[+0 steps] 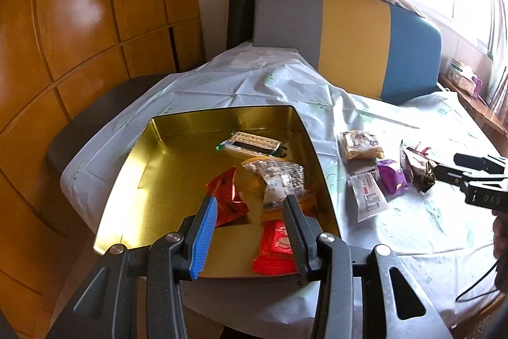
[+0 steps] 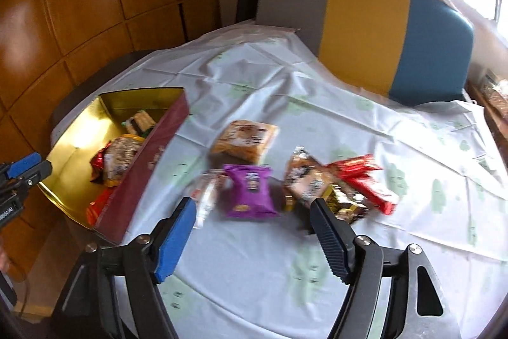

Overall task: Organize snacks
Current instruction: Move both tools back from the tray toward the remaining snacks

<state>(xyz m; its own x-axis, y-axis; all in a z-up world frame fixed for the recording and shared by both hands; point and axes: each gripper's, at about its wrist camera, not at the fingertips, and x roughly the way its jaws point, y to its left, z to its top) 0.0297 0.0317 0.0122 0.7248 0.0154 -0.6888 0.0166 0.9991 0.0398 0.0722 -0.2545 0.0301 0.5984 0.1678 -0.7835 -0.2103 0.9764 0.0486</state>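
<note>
Right gripper hangs wide and empty above the purple foil snack packet on the pale tablecloth. Left gripper, part-open and holding nothing, hovers over the gold-lined square tin, several wrapped snacks inside.

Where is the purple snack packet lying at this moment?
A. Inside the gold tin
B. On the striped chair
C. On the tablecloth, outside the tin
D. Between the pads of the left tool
C: the purple snack packet lies flat on the tablecloth among other loose snacks, to the right of the gold tin and beyond the right tool, whose pads grip nothing.
</note>
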